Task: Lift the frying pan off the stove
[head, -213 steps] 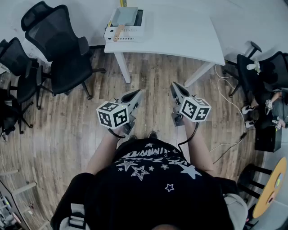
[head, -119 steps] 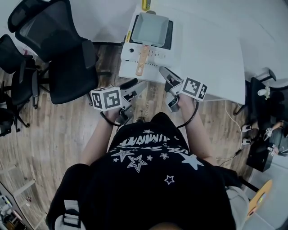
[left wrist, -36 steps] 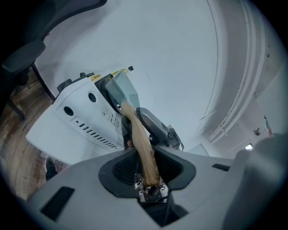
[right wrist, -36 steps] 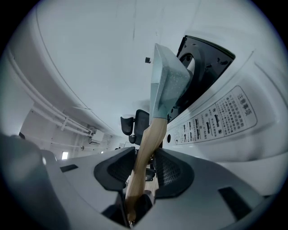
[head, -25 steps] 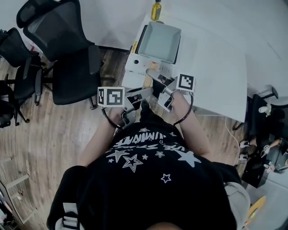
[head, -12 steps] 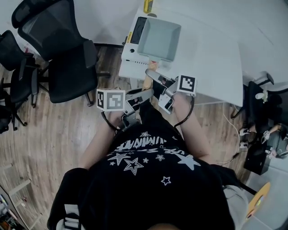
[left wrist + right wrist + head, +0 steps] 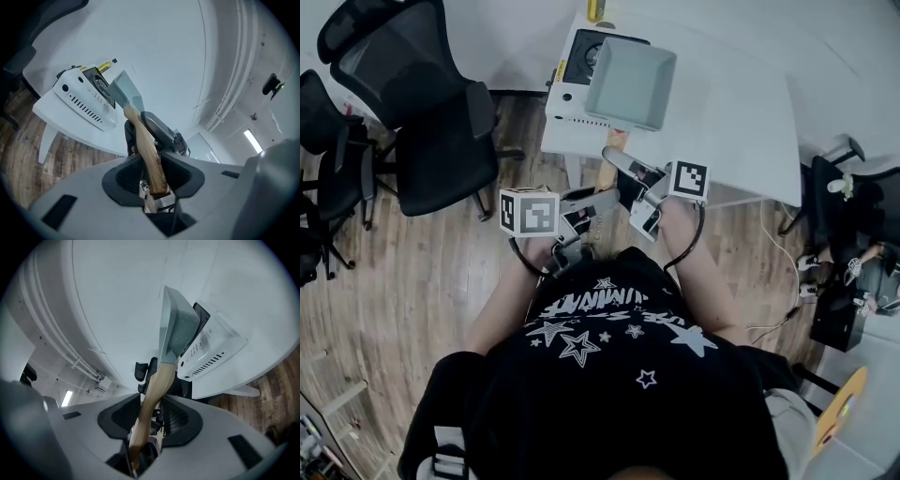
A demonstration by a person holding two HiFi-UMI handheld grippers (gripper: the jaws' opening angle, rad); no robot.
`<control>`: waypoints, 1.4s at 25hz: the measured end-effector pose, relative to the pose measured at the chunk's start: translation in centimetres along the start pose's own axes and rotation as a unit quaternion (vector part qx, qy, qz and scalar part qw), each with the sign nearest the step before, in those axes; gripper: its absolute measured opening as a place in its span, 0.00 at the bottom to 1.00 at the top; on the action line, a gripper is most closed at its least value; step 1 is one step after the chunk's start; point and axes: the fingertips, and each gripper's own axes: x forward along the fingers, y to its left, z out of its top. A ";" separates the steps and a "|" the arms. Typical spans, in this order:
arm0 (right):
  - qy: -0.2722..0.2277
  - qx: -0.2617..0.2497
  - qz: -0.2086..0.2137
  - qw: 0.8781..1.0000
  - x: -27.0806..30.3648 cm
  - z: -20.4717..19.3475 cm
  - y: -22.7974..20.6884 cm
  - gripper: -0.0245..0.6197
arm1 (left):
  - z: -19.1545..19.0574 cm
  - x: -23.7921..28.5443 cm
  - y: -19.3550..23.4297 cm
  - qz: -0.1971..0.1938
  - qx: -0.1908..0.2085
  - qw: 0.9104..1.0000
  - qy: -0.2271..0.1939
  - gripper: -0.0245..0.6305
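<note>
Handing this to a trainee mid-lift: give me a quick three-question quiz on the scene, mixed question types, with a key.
1. True or false: the left tongs and the right tongs both clamp the wooden handle of the frying pan.
2. Where is the pan? A. flat on the burner; B. held up, off the stove; C. on the floor.
3. What does the stove stand on?
Key: 1 true. 2 B. 3 the white table.
</note>
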 end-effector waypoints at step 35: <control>0.030 -0.023 0.049 0.998 -18.0 -11.3 4.5 0.26 | -18.4 4.3 -10.9 0.029 0.033 0.999 -0.027 0.24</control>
